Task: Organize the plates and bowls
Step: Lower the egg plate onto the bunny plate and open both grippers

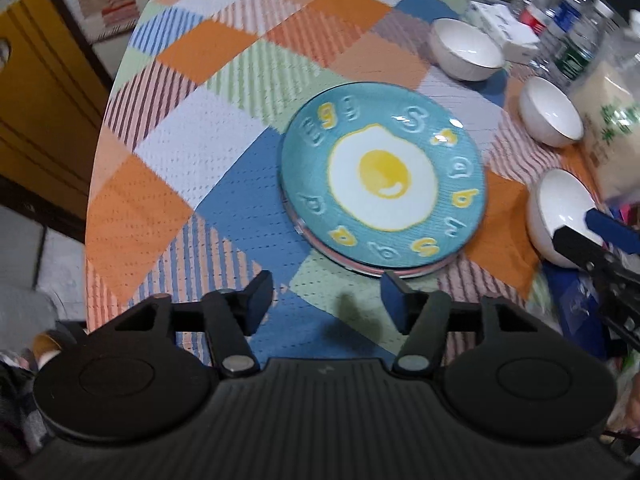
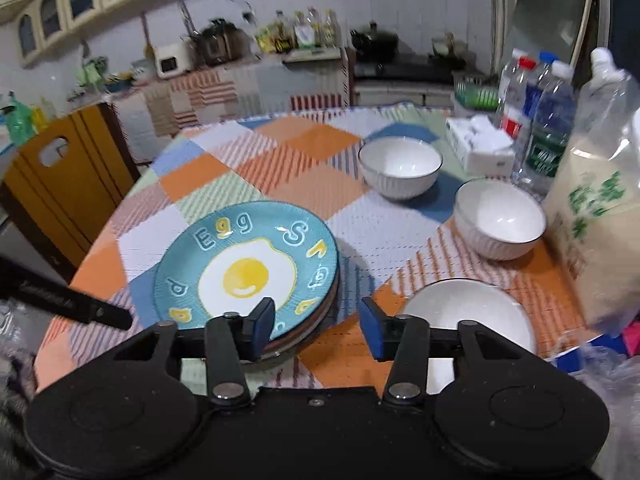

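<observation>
A teal plate with a fried-egg picture (image 1: pixel 383 176) lies on top of a stack of plates in the middle of the checked tablecloth; it also shows in the right wrist view (image 2: pixel 246 270). Three white bowls stand to its right: far (image 1: pixel 466 49) (image 2: pixel 400 167), middle (image 1: pixel 551 111) (image 2: pixel 499 219) and near (image 1: pixel 560 216) (image 2: pixel 468 316). My left gripper (image 1: pixel 326 304) is open and empty, just in front of the plate stack. My right gripper (image 2: pixel 318 330) is open and empty, between the stack and the near bowl; it shows in the left wrist view (image 1: pixel 588 232) at that bowl's rim.
Water bottles (image 2: pixel 536 120), a white tissue box (image 2: pixel 480 144) and a large bag of rice (image 2: pixel 596 224) crowd the table's right side. A yellow wooden chair (image 2: pixel 60 176) stands at the left. A kitchen counter runs along the back wall.
</observation>
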Available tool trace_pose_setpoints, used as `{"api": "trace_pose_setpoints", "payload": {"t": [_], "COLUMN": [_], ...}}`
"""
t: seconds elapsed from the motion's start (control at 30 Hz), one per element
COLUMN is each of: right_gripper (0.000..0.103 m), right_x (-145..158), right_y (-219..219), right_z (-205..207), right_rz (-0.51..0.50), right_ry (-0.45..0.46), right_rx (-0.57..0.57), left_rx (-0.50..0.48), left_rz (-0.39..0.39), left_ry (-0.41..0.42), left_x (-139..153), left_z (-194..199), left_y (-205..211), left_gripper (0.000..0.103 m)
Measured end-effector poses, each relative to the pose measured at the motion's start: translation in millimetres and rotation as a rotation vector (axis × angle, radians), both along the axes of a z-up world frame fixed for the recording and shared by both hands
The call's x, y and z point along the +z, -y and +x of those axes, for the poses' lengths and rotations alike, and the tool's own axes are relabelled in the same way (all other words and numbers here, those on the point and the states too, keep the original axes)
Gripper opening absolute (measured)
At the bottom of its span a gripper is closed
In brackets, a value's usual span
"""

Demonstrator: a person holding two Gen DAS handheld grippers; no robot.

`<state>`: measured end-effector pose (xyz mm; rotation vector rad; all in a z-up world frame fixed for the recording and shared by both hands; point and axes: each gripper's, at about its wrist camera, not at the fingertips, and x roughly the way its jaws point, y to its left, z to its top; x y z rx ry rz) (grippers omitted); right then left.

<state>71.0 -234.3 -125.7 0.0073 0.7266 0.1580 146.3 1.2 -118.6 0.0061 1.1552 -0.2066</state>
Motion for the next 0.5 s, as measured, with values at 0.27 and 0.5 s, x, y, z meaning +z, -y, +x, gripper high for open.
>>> {"api": "trace_pose_setpoints", "payload": {"t": [0.27,0.5], "right_gripper": [0.073,0.092], "right_x": [5,-19], "right_y": [34,48], "right_z": [-48,-67], "right_rz": [-0.107,-0.036], "right_ry": [0.065,0.108], "right_rx": [0.060,0.056], "left_rx": [-0.108,-0.160], "left_rz": [-0.020,-0.083], "left_ry": [0.088,0.128], "left_x": [32,37], "left_z": [-27,-45], "left_y": [52,92], "left_gripper": [0.091,0.094]}}
